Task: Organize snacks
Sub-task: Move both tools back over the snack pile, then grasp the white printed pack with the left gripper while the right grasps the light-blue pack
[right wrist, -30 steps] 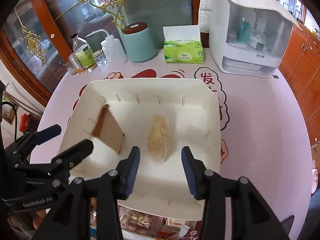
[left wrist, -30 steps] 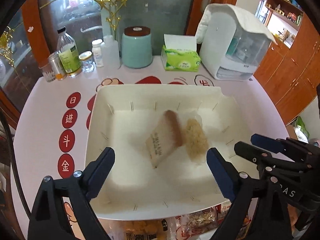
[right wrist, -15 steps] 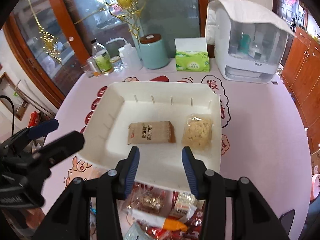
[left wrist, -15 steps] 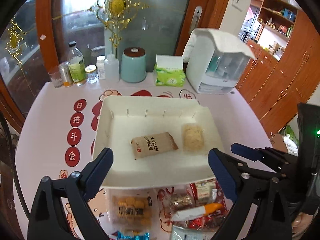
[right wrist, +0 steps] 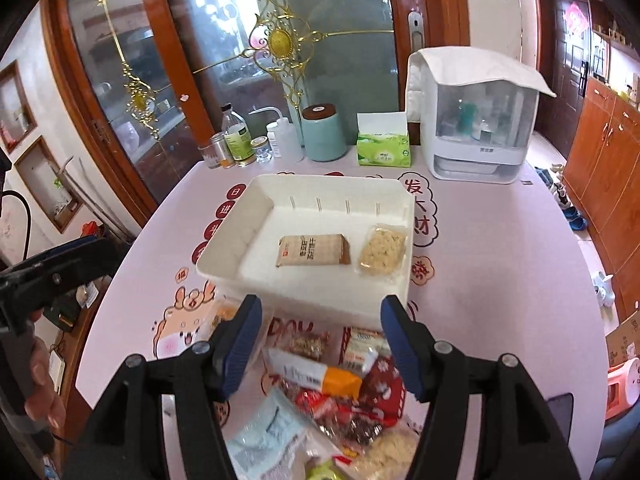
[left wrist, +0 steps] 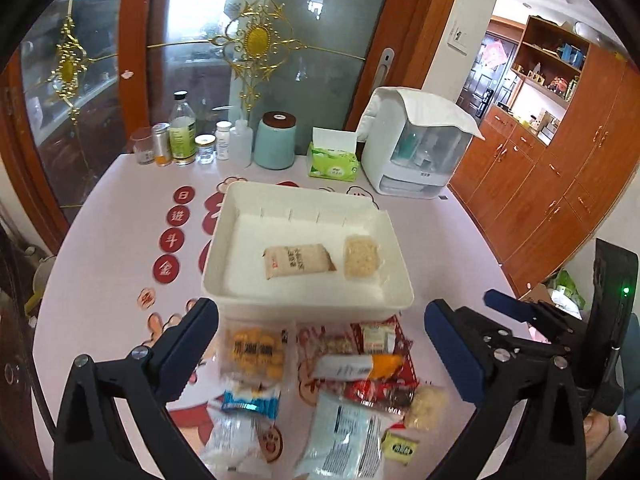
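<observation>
Here, a white rectangular plastic tray (left wrist: pixel 308 304) sits on the pink patterned tablecloth (left wrist: pixel 100 280), holding a tan paper-wrapped biscuit packet (left wrist: pixel 298 260) beside a clear-wrapped pale rice cake (left wrist: pixel 361 257). Loose wrapped snacks (left wrist: pixel 320 384) lie heaped just before the tray. Above the heap, the left gripper (left wrist: pixel 320 354) and right gripper (right wrist: pixel 322 346) are both empty, their jaws opening.

tray (left wrist: pixel 224 240) left half free, snack pile (left wrist: pixel 340 380) crowding front
</observation>
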A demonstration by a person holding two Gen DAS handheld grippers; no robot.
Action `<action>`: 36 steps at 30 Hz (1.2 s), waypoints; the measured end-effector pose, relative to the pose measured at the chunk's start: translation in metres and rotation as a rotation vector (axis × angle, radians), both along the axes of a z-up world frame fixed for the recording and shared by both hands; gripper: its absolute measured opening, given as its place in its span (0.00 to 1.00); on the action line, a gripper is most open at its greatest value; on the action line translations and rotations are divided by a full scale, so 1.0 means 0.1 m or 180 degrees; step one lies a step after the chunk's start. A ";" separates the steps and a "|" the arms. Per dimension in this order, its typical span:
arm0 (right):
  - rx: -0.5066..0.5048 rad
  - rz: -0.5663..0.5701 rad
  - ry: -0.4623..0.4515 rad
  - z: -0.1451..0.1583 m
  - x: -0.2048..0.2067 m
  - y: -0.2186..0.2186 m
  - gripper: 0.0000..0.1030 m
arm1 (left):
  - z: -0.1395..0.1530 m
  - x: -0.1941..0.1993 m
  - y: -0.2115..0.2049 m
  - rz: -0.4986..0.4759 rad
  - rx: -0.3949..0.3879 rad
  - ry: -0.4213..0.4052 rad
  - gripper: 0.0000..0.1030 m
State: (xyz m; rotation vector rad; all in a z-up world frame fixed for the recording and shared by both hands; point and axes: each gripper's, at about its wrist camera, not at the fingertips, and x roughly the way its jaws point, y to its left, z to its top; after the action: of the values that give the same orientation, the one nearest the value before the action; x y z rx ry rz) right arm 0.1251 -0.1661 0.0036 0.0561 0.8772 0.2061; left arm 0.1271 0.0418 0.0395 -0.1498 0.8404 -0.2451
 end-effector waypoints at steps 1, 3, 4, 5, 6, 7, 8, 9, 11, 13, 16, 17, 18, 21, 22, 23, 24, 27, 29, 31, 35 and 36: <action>-0.0016 0.0016 -0.0014 0.00 -0.09 -0.02 0.63 | 0.00 -0.08 0.02 0.0021 0.0017 -0.0023 1.00; -0.0036 0.0036 -0.0024 -0.03 -0.23 -0.06 0.64 | -0.03 -0.26 0.04 0.0061 0.0085 -0.0099 1.00; -0.0042 0.0045 -0.0018 -0.05 -0.30 -0.08 0.64 | -0.04 -0.33 0.04 0.0064 0.0142 -0.0139 1.00; -0.0042 0.0057 -0.0008 -0.08 -0.36 -0.09 0.65 | -0.06 -0.42 0.04 0.0041 0.0223 -0.0176 1.00; -0.0036 0.0081 0.0023 -0.12 -0.43 -0.11 0.65 | -0.09 -0.51 0.03 0.0021 0.0316 -0.0197 1.00; -0.0035 0.0095 0.0053 -0.15 -0.48 -0.12 0.65 | -0.11 -0.61 0.01 0.0017 0.0426 -0.0213 1.00; -0.0032 0.0110 0.0078 -0.19 -0.53 -0.12 0.65 | -0.13 -0.68 0.01 0.0006 0.0512 -0.0220 1.00; -0.0024 0.0122 0.0095 -0.21 -0.57 -0.13 0.65 | -0.16 -0.73 0.00 -0.0005 0.0570 -0.0205 1.00; -0.0014 0.0156 0.0157 -0.30 -0.67 -0.13 0.65 | -0.26 -0.84 -0.02 -0.0047 0.0687 -0.0071 1.00; -0.0012 0.0190 0.0213 -0.38 -0.76 -0.13 0.65 | -0.35 -0.93 -0.02 -0.0085 0.0763 -0.0002 1.00; -0.0019 0.0226 0.0315 -0.54 -0.88 -0.10 0.65 | -0.53 -1.00 -0.02 -0.0030 0.0946 0.0096 1.00; -0.0016 0.0233 0.0345 -0.58 -0.90 -0.10 0.65 | -0.60 -1.02 0.01 -0.0046 0.0917 0.0170 1.00; -0.0009 0.0240 0.0392 -0.64 -0.93 -0.08 0.65 | -0.64 -1.04 0.02 -0.0061 0.0878 0.0217 1.00; 0.0032 0.0244 0.0567 -0.84 -0.99 -0.02 0.65 | -0.83 -1.00 0.13 -0.0054 0.0775 0.0399 1.00; 0.0036 0.0228 0.0642 -0.92 -1.01 0.02 0.65 | -0.89 -0.97 0.17 -0.0043 0.0745 0.0456 1.00; 0.0042 0.0212 0.0694 -0.97 -1.04 0.05 0.65 | -0.97 -0.94 0.20 -0.0032 0.0722 0.0524 1.00; 0.0049 0.0201 0.0732 -1.01 -1.04 0.07 0.65 | -1.03 -0.91 0.23 -0.0014 0.0716 0.0575 1.00; 0.0078 0.0179 0.0882 -1.14 -1.03 0.16 0.65 | -1.24 -0.76 0.34 0.0015 0.0721 0.0759 0.99; 0.0088 0.0142 0.0950 -1.22 -1.01 0.20 0.65 | -1.39 -0.67 0.39 -0.0003 0.0708 0.0879 0.99; 0.0108 0.0059 0.1023 -1.33 -0.97 0.22 0.65 | -1.56 -0.58 0.42 -0.0041 0.0722 0.0992 0.99; 0.0193 -0.0134 0.1180 -1.52 -0.88 0.21 0.65 | -1.88 -0.45 0.44 -0.0142 0.0730 0.1237 0.99; 0.0223 -0.0190 0.1237 -1.58 -0.85 0.21 0.65 | -1.97 -0.41 0.45 -0.0160 0.0731 0.1303 0.99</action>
State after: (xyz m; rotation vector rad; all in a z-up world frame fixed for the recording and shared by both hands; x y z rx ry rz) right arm 0.0398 -0.1455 -0.1548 0.1921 1.2536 0.1724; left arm 0.0859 0.0869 -0.1575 0.0392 1.2729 -0.1647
